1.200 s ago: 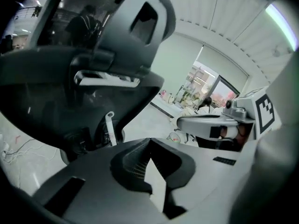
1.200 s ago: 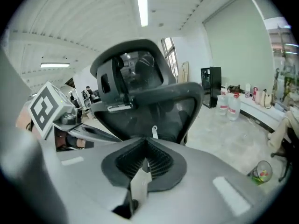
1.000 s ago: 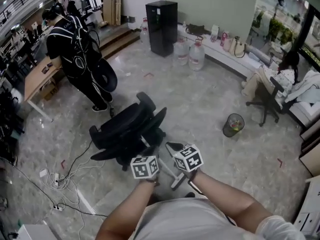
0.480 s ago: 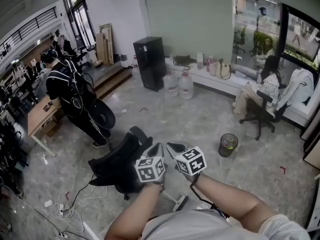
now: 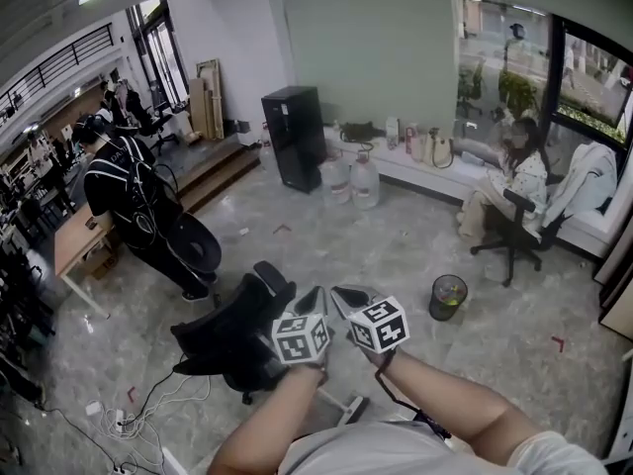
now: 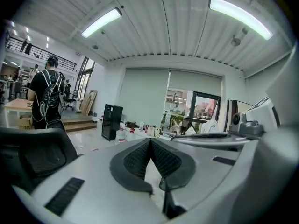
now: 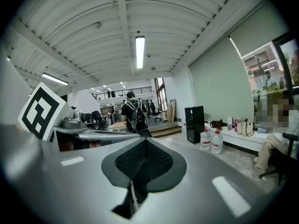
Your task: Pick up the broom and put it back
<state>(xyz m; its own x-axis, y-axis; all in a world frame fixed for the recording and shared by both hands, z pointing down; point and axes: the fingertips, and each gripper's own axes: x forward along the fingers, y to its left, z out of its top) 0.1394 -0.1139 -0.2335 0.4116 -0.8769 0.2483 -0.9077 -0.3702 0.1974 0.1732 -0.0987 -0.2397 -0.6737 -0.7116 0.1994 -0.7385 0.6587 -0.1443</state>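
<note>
Both hand-held grippers, left (image 5: 314, 301) and right (image 5: 348, 299), are pinched shut on nothing and just came up side by side off the floor. So no broom in hand. Just past them lies a tipped office chair (image 5: 232, 334). Can't spot the broom anywhere, so it's either back already or still to find.

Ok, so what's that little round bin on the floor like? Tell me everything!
The bin is small, round and dark. It stands upright on the pale, shiny, stone-looking floor, open at the top with no lid. Inside there is something yellow-green with a bit of red, too small to tell what. It stands by itself and touches only the floor, a little way in front of a person sitting near the window.
</note>
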